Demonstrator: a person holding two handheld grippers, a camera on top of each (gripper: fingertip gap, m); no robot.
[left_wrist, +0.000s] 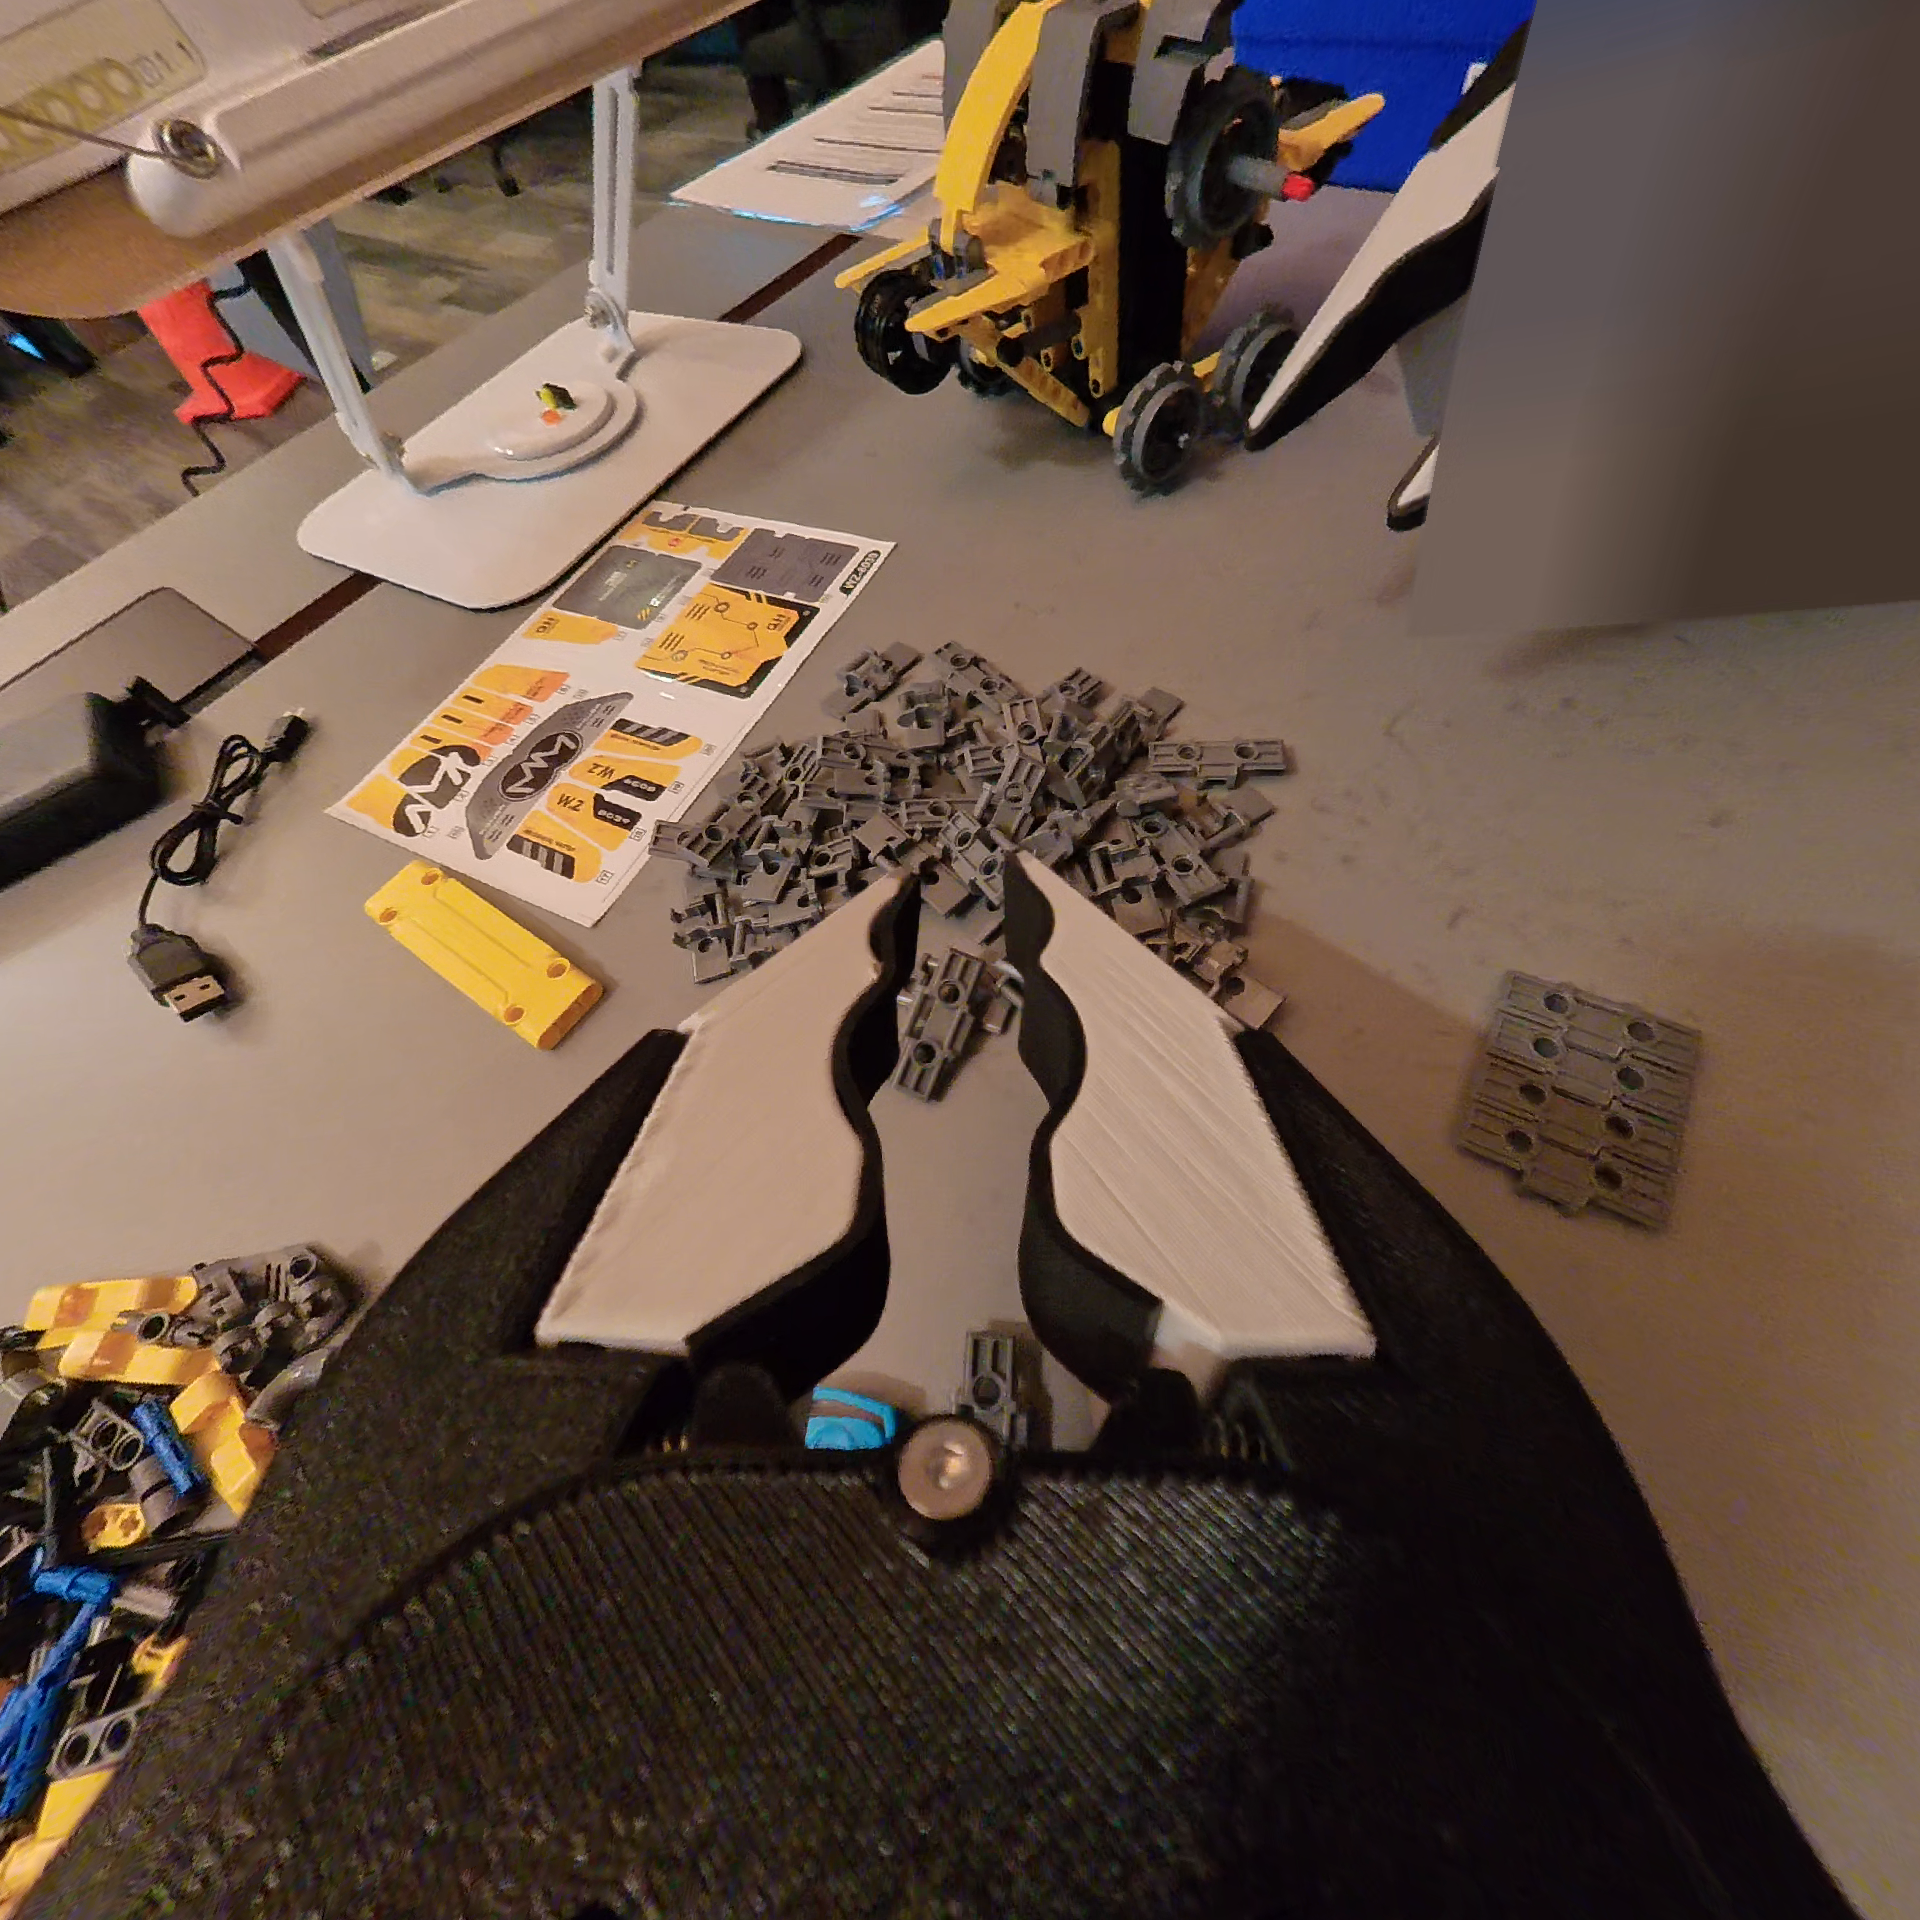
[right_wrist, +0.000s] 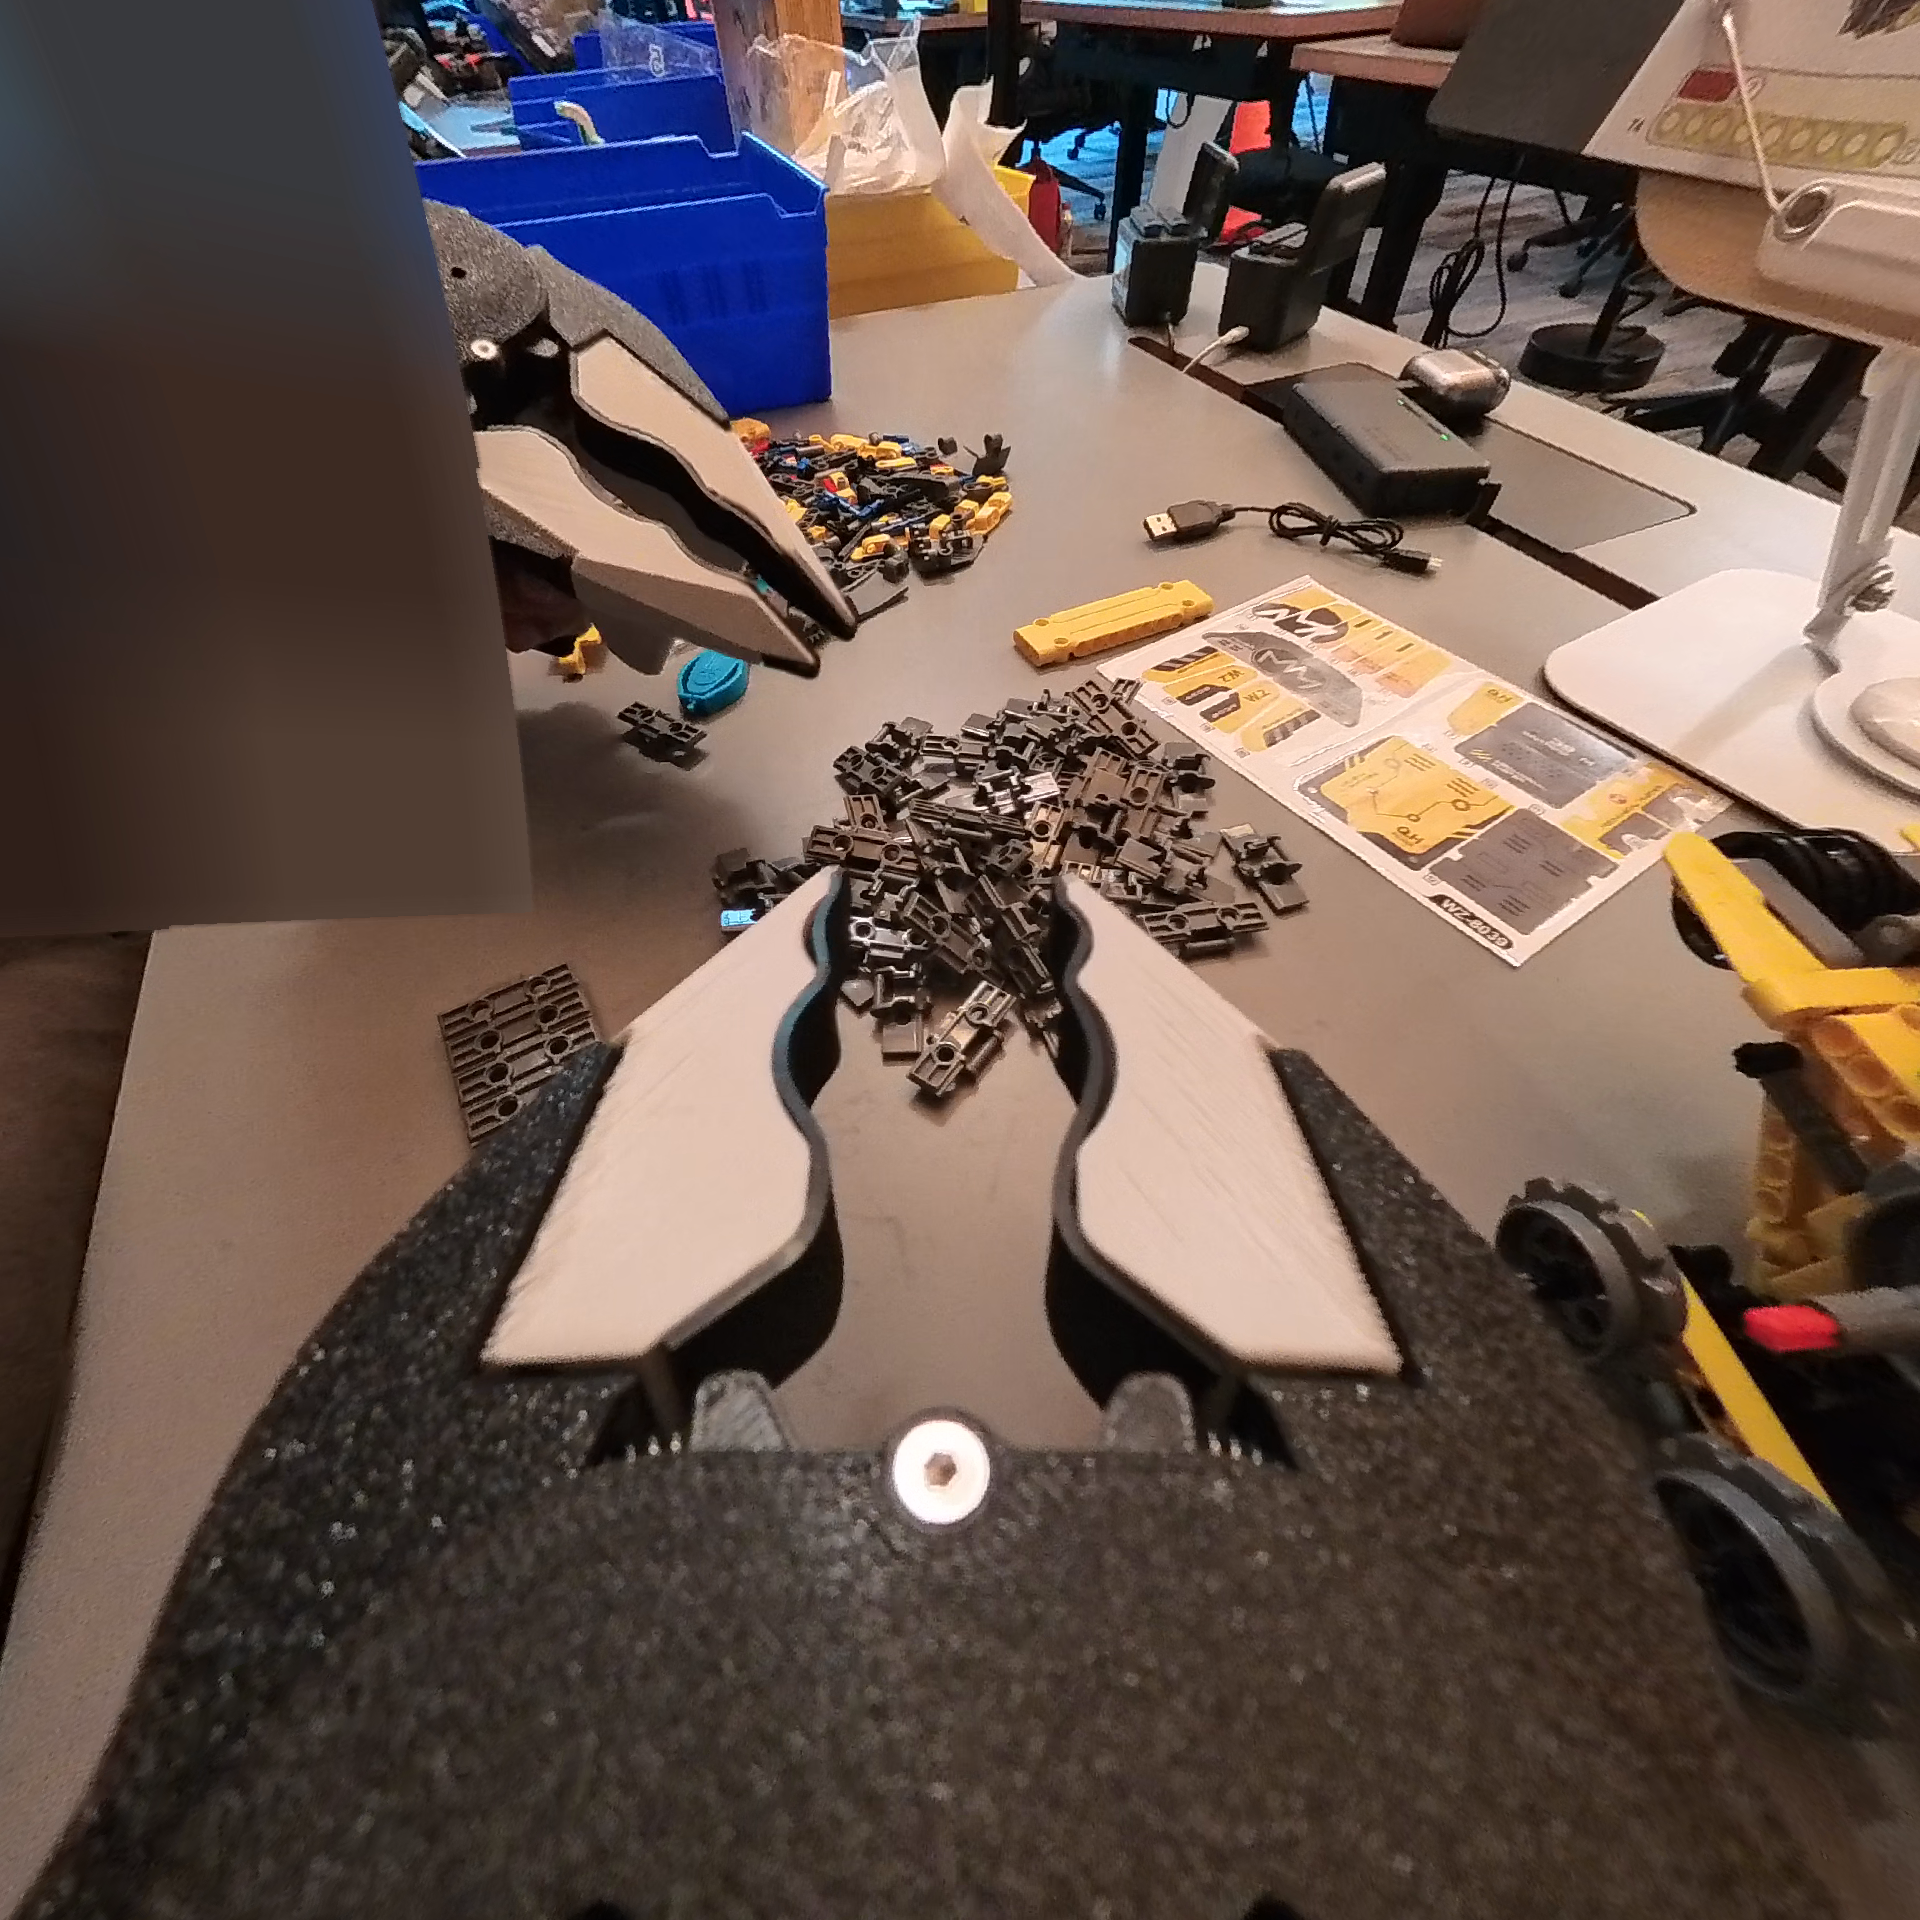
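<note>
A pile of small dark grey track links (left_wrist: 997, 790) (right_wrist: 1029, 831) lies in the middle of the grey table (left_wrist: 1558, 831). My left gripper (left_wrist: 961, 873) hovers at the pile's near edge, its jaws a narrow gap apart and empty, with a joined pair of links (left_wrist: 951, 1023) on the table below the gap. It also shows in the right wrist view (right_wrist: 828, 642), above the table. My right gripper (right_wrist: 954, 888) is wide open, low over the pile, with a loose link (right_wrist: 961, 1044) between its fingers. An assembled strip of links (left_wrist: 1579, 1101) (right_wrist: 520, 1039) lies beside the pile.
A yellow wheeled model (left_wrist: 1081, 239) (right_wrist: 1818, 1143) stands near the right gripper. Around lie a sticker sheet (left_wrist: 623, 707), yellow panel (left_wrist: 483, 956), USB cable (left_wrist: 197, 862), lamp base (left_wrist: 551, 447), mixed parts pile (left_wrist: 114, 1455) and a teal tool (right_wrist: 712, 681). Blue bins (right_wrist: 675, 249) stand behind. My hands' fingertips stand some 12 cm from each other.
</note>
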